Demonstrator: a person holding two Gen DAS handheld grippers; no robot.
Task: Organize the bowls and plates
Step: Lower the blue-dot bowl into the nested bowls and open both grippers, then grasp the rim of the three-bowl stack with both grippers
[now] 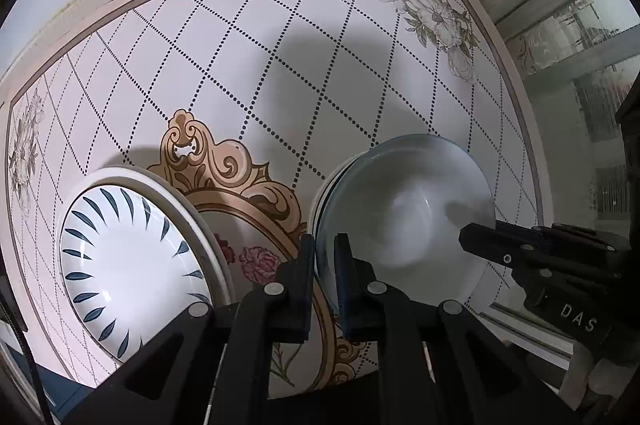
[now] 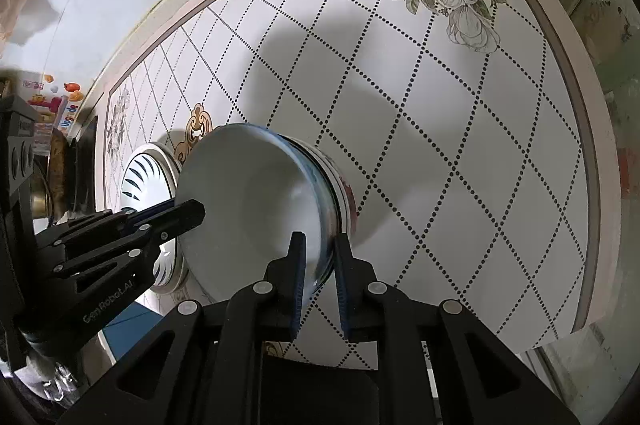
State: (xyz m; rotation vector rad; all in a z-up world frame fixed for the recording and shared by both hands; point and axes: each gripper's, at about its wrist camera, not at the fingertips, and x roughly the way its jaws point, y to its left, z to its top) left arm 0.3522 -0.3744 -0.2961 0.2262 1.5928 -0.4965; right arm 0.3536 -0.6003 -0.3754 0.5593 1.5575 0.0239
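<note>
- Two tools clamped on one glass bowl [image 1: 404, 209], opposite rims; left tool [image 1: 325, 253] and right tool [image 2: 320, 257] both pinched narrow on the glass
- Glass bowl nested in a white bowl [image 2: 340, 181] on the patterned desk [image 1: 280, 45]
- Blue-leaf plate [image 1: 132, 261] just beside, left

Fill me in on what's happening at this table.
Both hand-held grippers are clamped on one clear glass bowl: the left gripper on one side of its rim, the right gripper on the opposite side. The bowl sits nested on a white bowl beneath it. A white plate with blue leaf strokes rests nearby on the patterned tablecloth.
</note>
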